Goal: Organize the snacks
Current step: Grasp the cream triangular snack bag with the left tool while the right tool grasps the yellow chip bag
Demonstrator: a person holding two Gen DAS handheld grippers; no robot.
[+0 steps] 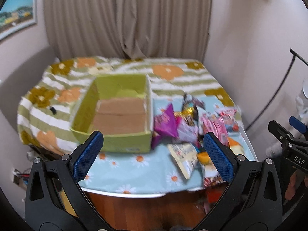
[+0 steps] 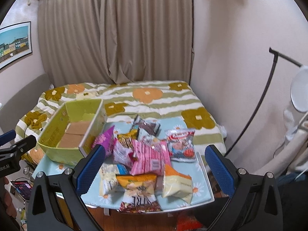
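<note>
An open green cardboard box (image 1: 115, 140) (image 2: 57, 154) stands on the left of a small table with a light blue daisy cloth (image 1: 134, 171) (image 2: 200, 181); only its brown cardboard floor shows inside. A pile of several snack bags lies to its right: a purple bag (image 1: 165, 121) (image 2: 104, 138), a pink pack (image 2: 152, 157), a red-and-white bag (image 2: 181, 144), a pale yellow bag (image 2: 177, 184) and an orange bag (image 2: 138, 182). My left gripper (image 1: 154, 154) is open and empty, above the table's near edge. My right gripper (image 2: 154, 167) is open and empty, above the snack pile.
A bed with a green-striped flowered blanket (image 1: 173, 77) (image 2: 150, 96) lies behind the table, with beige curtains (image 2: 115, 38) beyond. A black curved lamp stand (image 2: 259, 104) rises at the right. A framed picture (image 1: 17, 15) hangs on the left wall. Clutter lies on the floor at the lower left (image 2: 21, 188).
</note>
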